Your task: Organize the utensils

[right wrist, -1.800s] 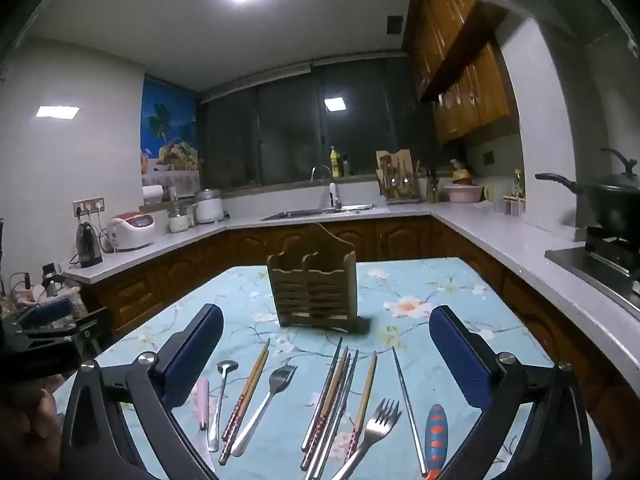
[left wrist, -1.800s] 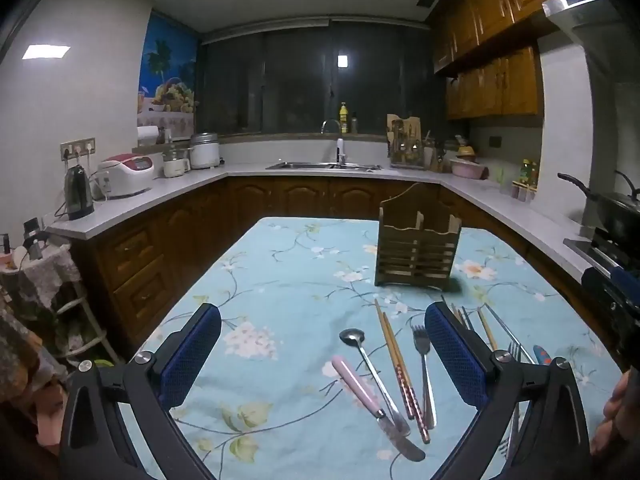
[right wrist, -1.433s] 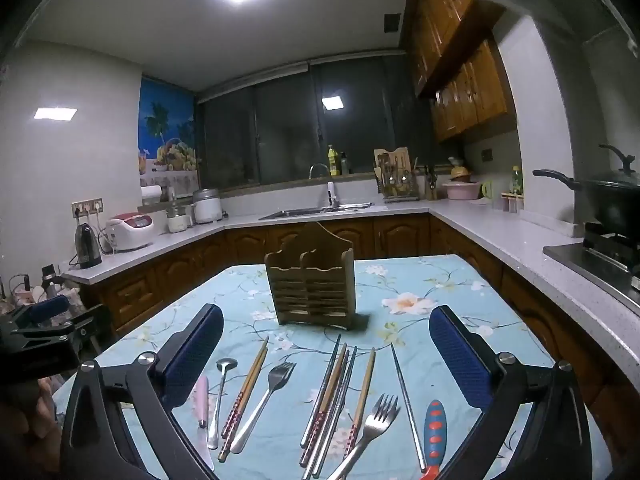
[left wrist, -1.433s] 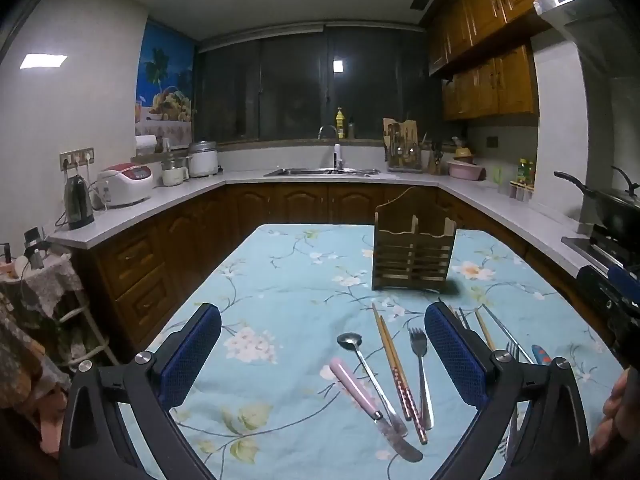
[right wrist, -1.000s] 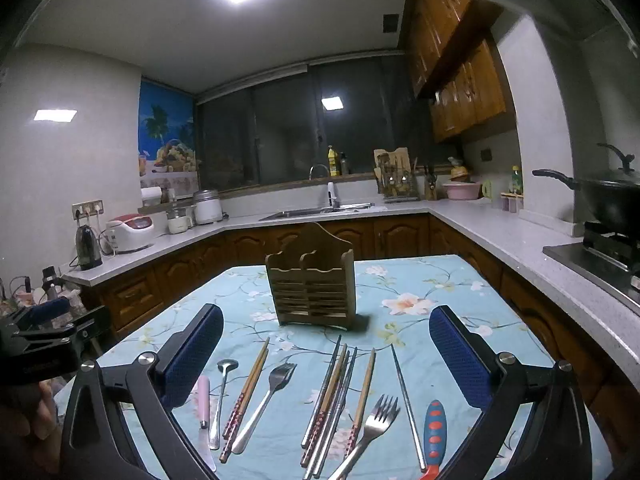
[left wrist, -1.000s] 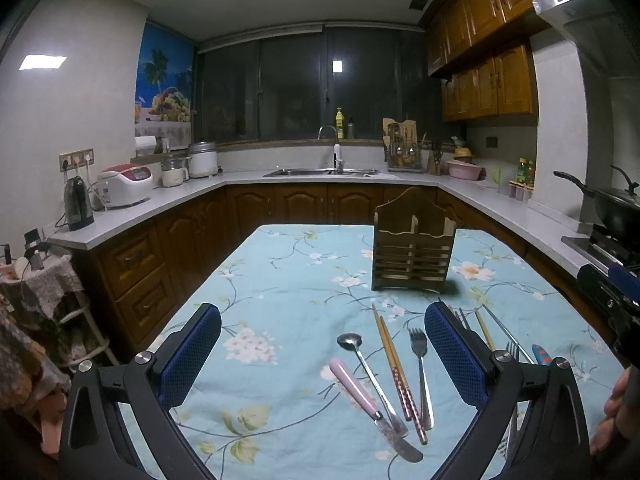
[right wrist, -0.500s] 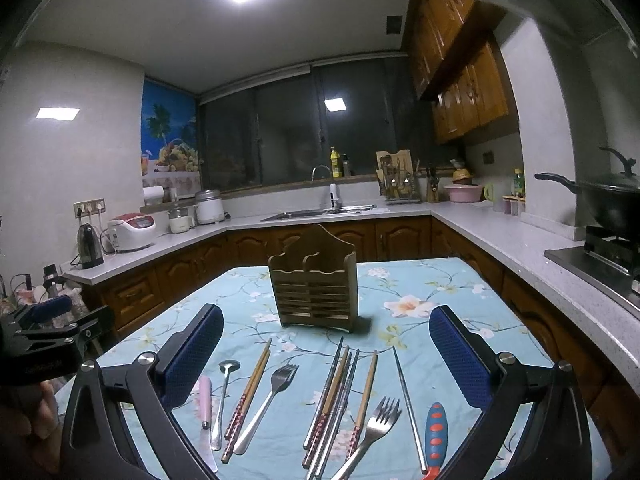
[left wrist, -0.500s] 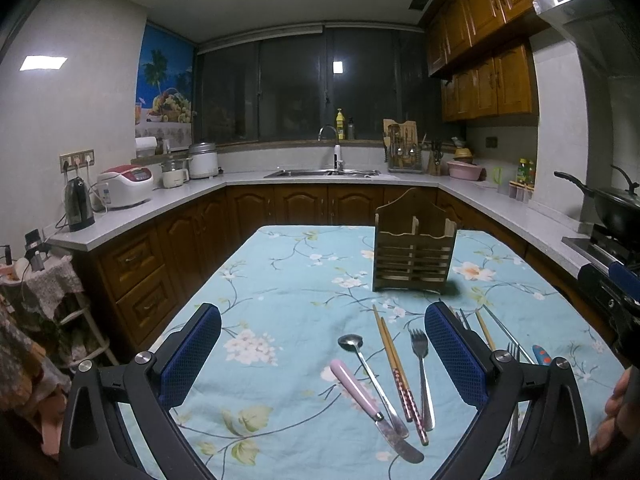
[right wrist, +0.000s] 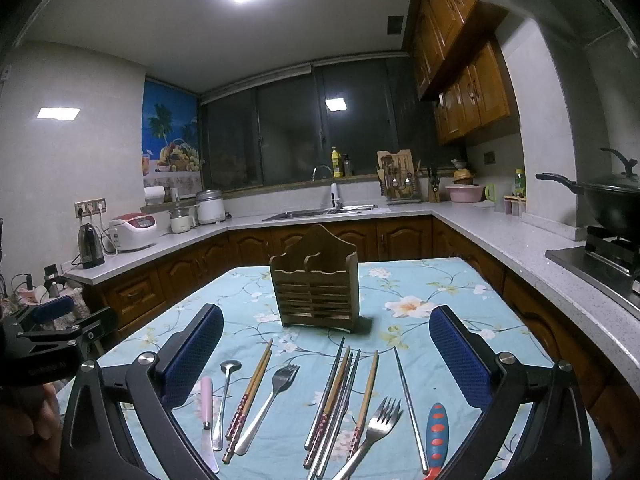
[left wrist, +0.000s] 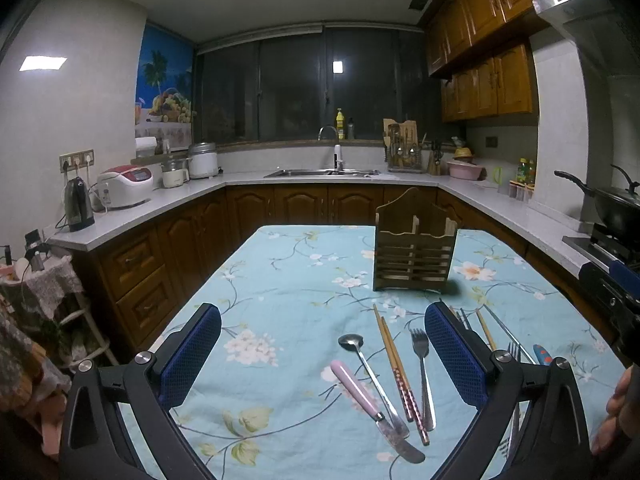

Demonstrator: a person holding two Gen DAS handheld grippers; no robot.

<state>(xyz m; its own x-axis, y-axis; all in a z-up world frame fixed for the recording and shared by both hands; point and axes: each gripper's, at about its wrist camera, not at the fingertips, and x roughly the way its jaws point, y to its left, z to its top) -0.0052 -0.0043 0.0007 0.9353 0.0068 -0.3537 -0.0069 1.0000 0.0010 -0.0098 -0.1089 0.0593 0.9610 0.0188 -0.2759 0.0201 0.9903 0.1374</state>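
Note:
A wooden utensil holder point(left wrist: 414, 248) point(right wrist: 314, 284) stands upright on the blue floral tablecloth point(left wrist: 288, 280). In front of it lie a pink-handled knife point(left wrist: 360, 390) point(right wrist: 206, 404), a spoon point(left wrist: 352, 342) point(right wrist: 228, 376), a chopstick pair point(left wrist: 394, 360) point(right wrist: 252, 384), forks point(left wrist: 420, 356) point(right wrist: 376, 424), several more chopsticks point(right wrist: 340, 384) and a blue utensil with orange spots point(right wrist: 437, 428). My left gripper point(left wrist: 322, 354) is open and empty, above the table's near left. My right gripper point(right wrist: 326, 358) is open and empty, above the utensil row.
L-shaped counters surround the table, with a kettle point(left wrist: 78, 204), a rice cooker point(left wrist: 124, 186), a sink point(left wrist: 320, 172) and a wok on the stove point(right wrist: 612, 200) at the right. A cloth-covered stand point(left wrist: 44, 280) is left of the table.
Both grippers drift only slightly; the views shift a little. Nothing on the table has moved, and both grippers stay open.

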